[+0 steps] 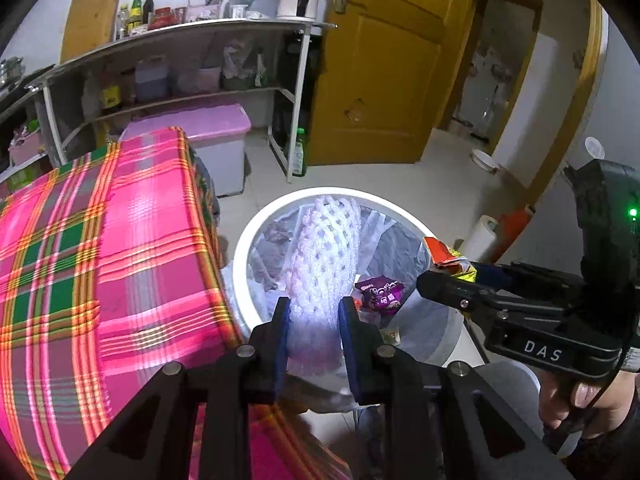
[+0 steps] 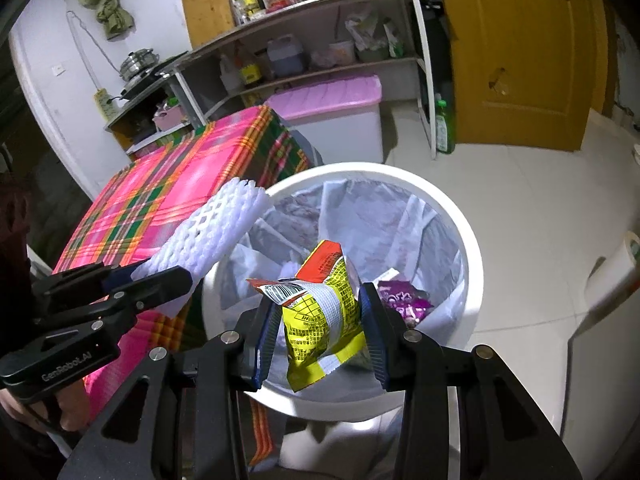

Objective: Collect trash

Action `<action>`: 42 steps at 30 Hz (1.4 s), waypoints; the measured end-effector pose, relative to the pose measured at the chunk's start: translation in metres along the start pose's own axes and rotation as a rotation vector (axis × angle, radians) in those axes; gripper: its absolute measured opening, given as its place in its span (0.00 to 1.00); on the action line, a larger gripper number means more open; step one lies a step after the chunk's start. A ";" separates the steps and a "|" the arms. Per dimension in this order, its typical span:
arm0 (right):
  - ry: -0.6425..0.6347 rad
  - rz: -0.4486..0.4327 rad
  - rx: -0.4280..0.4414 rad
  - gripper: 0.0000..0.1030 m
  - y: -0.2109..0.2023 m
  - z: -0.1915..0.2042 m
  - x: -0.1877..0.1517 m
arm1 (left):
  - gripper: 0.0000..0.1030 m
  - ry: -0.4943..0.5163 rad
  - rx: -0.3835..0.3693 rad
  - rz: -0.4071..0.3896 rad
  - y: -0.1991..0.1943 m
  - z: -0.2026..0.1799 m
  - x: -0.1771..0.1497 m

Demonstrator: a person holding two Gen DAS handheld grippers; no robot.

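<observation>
Over the white bin [image 2: 472, 248] both tongs are up at the rim, and the mouth of that bin is wide, lined with a pale bag and only partly filled, so open room sits below both loads. Left tongs [image 1: 314, 312] are pinching a white foam fruit net [image 1: 320, 256], blue pads pressed into its sides; the net sticks out forward over the near-left part of the rim, its far end above the liner. From the right wrist view that same net [image 2: 212, 232] crosses just above the rim where the bin stands just beside the plaid-covered tabletop [image 2: 160, 200]. Right tongs [image 2: 320, 316] are clamped on a yellow and red snack wrapper [image 2: 320, 304], crumpled between the pads and hanging over the bin's opening. The two tools come in from opposite sides, near each other but apart. Down in the bag lies a purple wrapper [image 2: 404, 300], toward the right wall. Tabletop edge crowds the left side of the bin; pale floor tiles lie open to the right. Further back stand a metal shelf rack [image 1: 180, 60] loaded with bottles, a pink-lidded storage box [image 1: 216, 128], a green bottle [image 1: 298, 152] on the floor and a yellow-brown door [image 1: 384, 60].
</observation>
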State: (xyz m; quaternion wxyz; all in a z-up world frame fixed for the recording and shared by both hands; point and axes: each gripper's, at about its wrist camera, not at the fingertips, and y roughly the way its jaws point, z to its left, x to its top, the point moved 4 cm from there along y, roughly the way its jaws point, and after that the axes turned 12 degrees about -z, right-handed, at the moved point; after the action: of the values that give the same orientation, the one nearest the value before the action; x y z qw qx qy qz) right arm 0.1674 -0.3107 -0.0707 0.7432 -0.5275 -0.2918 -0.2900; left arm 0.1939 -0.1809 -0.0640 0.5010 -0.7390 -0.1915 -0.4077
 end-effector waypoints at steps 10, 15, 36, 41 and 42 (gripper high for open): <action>0.033 0.026 -0.025 0.47 0.014 -0.016 -0.003 | 0.29 -0.011 -0.011 0.062 0.030 0.000 -0.002; 0.040 0.018 -0.026 0.49 0.013 -0.019 -0.002 | 0.33 -0.026 -0.008 0.060 0.035 0.003 0.000; -0.065 -0.097 0.002 0.49 -0.055 0.041 0.008 | 0.33 -0.040 0.024 -0.078 -0.041 0.004 0.005; -0.092 -0.120 0.016 0.49 -0.073 0.059 0.004 | 0.33 -0.043 0.048 -0.122 -0.067 0.008 0.002; -0.096 -0.124 0.017 0.49 -0.076 0.062 0.003 | 0.33 -0.046 0.052 -0.131 -0.074 0.009 0.001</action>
State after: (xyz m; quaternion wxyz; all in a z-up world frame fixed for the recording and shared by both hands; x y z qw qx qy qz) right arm 0.1055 -0.2729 -0.0054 0.7133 -0.5154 -0.3620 -0.3075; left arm 0.1473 -0.1416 -0.0219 0.4877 -0.7208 -0.2616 -0.4173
